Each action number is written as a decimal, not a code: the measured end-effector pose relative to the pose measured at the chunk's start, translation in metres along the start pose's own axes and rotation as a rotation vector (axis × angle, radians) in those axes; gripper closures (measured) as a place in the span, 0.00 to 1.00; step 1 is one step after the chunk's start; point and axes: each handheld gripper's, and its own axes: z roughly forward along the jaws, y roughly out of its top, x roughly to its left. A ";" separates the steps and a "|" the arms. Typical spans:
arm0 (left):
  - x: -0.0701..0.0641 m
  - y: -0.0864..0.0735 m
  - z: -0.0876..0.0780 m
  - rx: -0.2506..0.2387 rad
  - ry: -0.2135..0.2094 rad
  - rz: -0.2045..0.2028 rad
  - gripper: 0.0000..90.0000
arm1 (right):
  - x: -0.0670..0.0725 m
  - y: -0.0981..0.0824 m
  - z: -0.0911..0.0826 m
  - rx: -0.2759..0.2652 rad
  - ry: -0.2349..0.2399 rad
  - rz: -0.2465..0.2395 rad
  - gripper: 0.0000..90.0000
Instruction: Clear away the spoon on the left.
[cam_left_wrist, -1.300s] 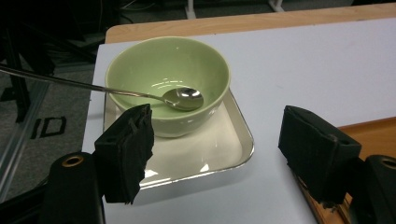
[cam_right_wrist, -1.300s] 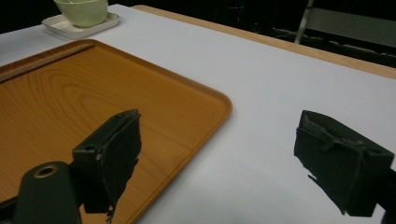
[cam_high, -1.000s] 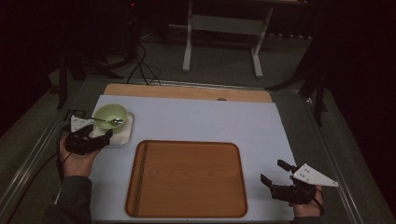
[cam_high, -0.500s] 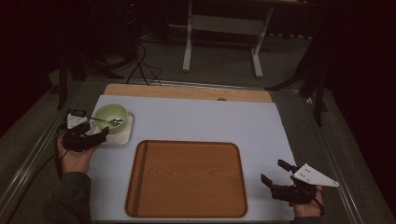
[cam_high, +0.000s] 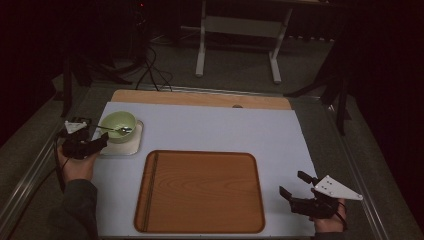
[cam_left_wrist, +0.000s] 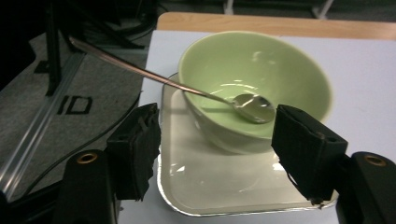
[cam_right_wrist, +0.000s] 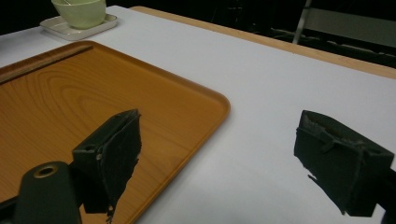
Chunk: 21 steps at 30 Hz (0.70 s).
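On the table (cam_high: 210, 127), the wooden tray (cam_high: 200, 192) sits bare. At ten o'clock rests the green bowl (cam_high: 118, 125) on its little plate (cam_high: 131, 148). Our left claw (cam_high: 100, 141) has slid back to the plate's edge, jaws closing a bit, holding nothing. We are lining up a grab. Our right claw (cam_high: 292, 185) waits, wide open, holding nothing.

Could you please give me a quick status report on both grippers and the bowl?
Left gripper open, jaws just been closing, astride the small plate under the green bowl, not gripping. Spoon rests in bowl. Right gripper open, empty, beside wooden tray. Nothing obstructing.
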 end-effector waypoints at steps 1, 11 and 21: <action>0.001 0.001 0.003 0.008 0.010 -0.001 0.39 | 0.000 0.000 0.000 0.000 0.000 0.001 0.16; 0.010 0.011 0.017 0.012 0.076 -0.068 0.48 | -0.001 -0.001 0.000 0.002 -0.002 0.011 0.16; 0.015 0.021 0.036 0.018 0.118 -0.156 0.48 | -0.003 -0.002 0.000 0.009 -0.009 0.020 0.16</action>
